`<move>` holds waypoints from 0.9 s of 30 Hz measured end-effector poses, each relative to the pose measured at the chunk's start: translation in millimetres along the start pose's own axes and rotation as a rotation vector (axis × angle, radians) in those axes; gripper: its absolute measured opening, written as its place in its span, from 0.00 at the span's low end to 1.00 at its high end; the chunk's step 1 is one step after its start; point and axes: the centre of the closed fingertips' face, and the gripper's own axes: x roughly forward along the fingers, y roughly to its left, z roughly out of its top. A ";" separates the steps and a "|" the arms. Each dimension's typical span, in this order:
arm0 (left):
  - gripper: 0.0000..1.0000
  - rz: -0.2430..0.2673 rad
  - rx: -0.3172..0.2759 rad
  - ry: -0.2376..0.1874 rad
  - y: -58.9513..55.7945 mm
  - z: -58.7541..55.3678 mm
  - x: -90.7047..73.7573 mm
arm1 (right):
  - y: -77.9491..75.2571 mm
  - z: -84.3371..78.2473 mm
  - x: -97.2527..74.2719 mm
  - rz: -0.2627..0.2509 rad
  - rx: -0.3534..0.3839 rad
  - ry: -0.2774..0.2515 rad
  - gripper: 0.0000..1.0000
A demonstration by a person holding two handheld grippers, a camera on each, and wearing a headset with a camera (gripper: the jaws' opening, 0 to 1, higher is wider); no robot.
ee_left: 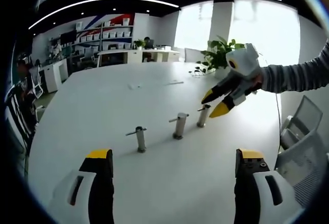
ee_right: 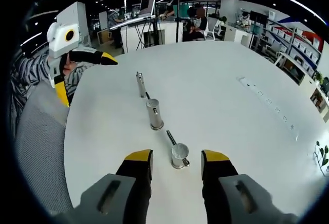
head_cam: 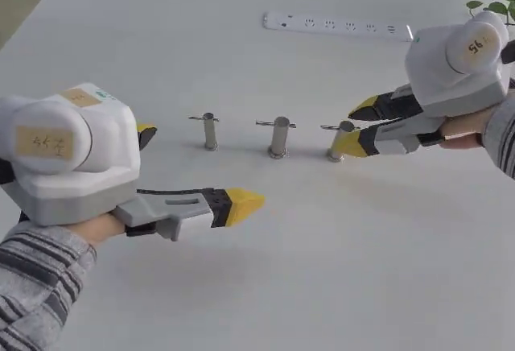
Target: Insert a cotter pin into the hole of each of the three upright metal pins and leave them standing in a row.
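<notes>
Three upright metal pins stand in a row on the white table: the left pin (head_cam: 210, 132), the middle pin (head_cam: 278, 138) and the right pin (head_cam: 336, 146). A thin cotter pin (head_cam: 269, 124) crosses the top of each. My right gripper (head_cam: 356, 127) is open, its yellow tips on either side of the right pin (ee_right: 180, 156) and not touching it. My left gripper (head_cam: 195, 167) is open and holds nothing; it hangs in front of the row, short of the left pin (ee_left: 140, 139).
A white power strip (head_cam: 338, 25) lies at the back of the table (head_cam: 322, 270). A potted plant (head_cam: 495, 1) is at the far right corner. Office chairs (ee_left: 300, 131) stand by the table's edge.
</notes>
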 end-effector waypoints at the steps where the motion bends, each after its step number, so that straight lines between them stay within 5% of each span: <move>1: 0.98 0.008 -0.001 -0.001 1.5 0.6 -0.5 | 0.9 2.1 -2.6 -0.009 0.009 -0.023 0.37; 10: 0.97 0.043 -0.013 -0.013 9.3 5.5 -4.5 | 12.5 4.7 -22.7 -0.088 0.102 -0.100 0.55; 16: 0.97 0.063 -0.041 -0.022 14.6 9.7 -10.2 | 25.9 11.1 -31.6 -0.104 0.137 -0.149 0.66; 18: 0.97 0.065 -0.044 -0.027 14.6 10.8 -13.0 | 32.1 16.2 -33.9 -0.098 0.199 -0.192 0.68; 27: 0.97 0.069 -0.066 -0.039 13.6 6.8 -24.4 | 51.4 9.3 -41.7 -0.159 0.234 -0.206 0.74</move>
